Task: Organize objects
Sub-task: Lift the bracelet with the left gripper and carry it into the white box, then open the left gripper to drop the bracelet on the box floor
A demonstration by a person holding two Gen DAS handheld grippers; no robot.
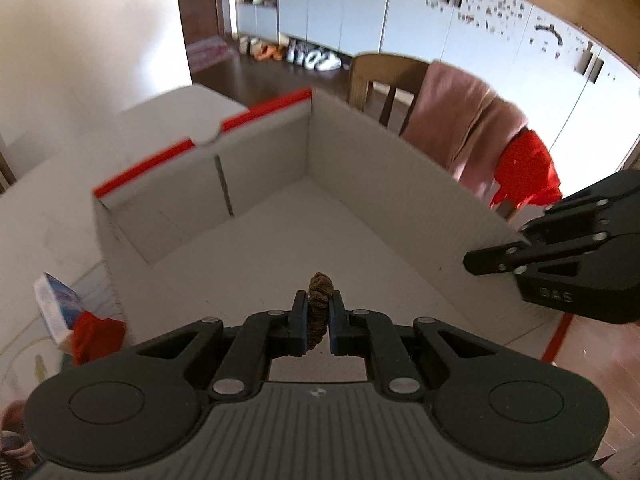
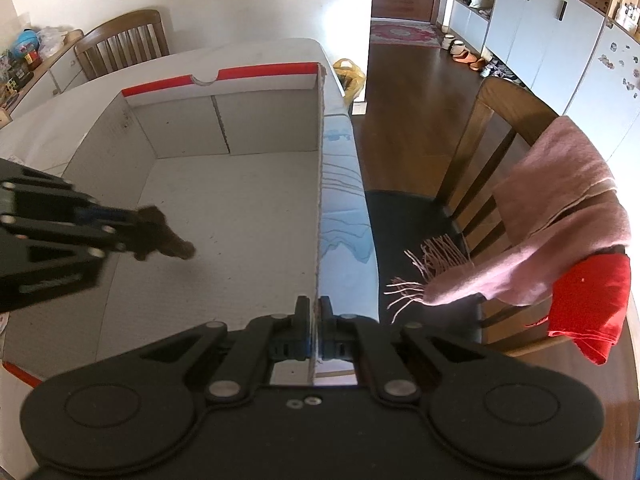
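Note:
An open cardboard box (image 1: 400, 184) with red-edged flaps sits on a white table; its floor is bare. My left gripper (image 1: 319, 312) is shut on a brown scrunchie (image 1: 319, 292) and holds it above the box floor. It also shows in the right wrist view (image 2: 132, 236), with the scrunchie (image 2: 168, 240) sticking out past the fingertips. My right gripper (image 2: 315, 312) is shut on the box's right wall (image 2: 320, 184), pinching the cardboard edge. In the left wrist view it (image 1: 480, 260) sits at that wall.
A wooden chair (image 2: 500, 128) beside the table carries a pink scarf (image 2: 560, 208) and a red cloth (image 2: 592, 300). A small blue-white box (image 1: 56, 308) and a red item (image 1: 96, 336) lie left of the cardboard box. Another chair (image 2: 124, 40) stands at the table's far side.

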